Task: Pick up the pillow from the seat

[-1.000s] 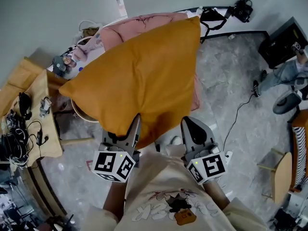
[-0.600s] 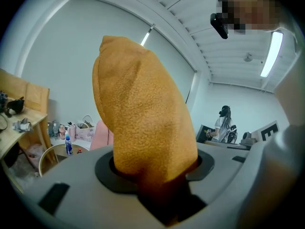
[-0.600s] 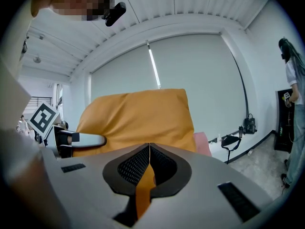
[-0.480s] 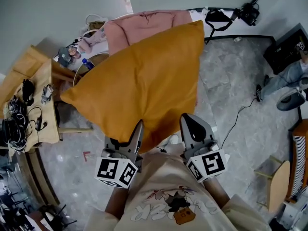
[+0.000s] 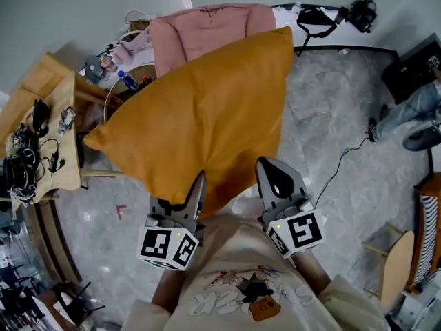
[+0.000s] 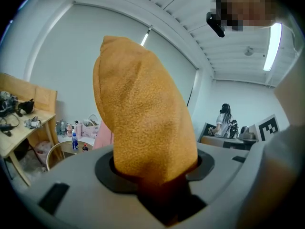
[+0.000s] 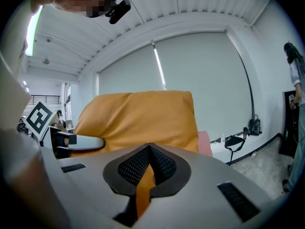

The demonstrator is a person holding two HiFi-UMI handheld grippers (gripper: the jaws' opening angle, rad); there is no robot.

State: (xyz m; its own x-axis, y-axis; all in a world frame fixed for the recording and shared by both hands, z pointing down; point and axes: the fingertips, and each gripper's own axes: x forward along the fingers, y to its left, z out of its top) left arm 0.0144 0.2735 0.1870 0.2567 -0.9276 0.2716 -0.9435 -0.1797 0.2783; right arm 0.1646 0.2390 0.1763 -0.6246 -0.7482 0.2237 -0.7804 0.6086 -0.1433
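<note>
The left hand-held gripper [image 5: 196, 188] is clenched on the pillow [image 5: 207, 109]: in its own view a thick fold of the orange fabric bulges up from between the two jaws and fills the gap between them. The right hand-held gripper [image 5: 271, 179] also grasps the pillow, its ribbed pads nearly together on a thin strip of the same fabric at the near edge. Both point away from the person and slightly down, side by side, each with its marker cube nearest the person's cream shirt [image 5: 241, 281].

The pillow is off the seat and up in the air, carried only by its near edge, where the two hand-held grippers hold it. It stands on edge in front of the person, one corner reaching left and another up to the right.

Behind it, at the far side, is the pink seat [image 5: 200, 27], partly covered by the pillow in the head view. Just left of the seat stands a small round table [image 5: 138, 74] with a blue bottle [image 5: 126, 81]. Further left is a wooden bench [image 5: 52, 116] strewn with black cables and headphones. The floor [image 5: 331, 136] is grey and mottled, with a black cable trailing across it. A black camera [image 5: 360, 14] sits by the far wall, and another person's legs [image 5: 413, 109] show at the right edge.
</note>
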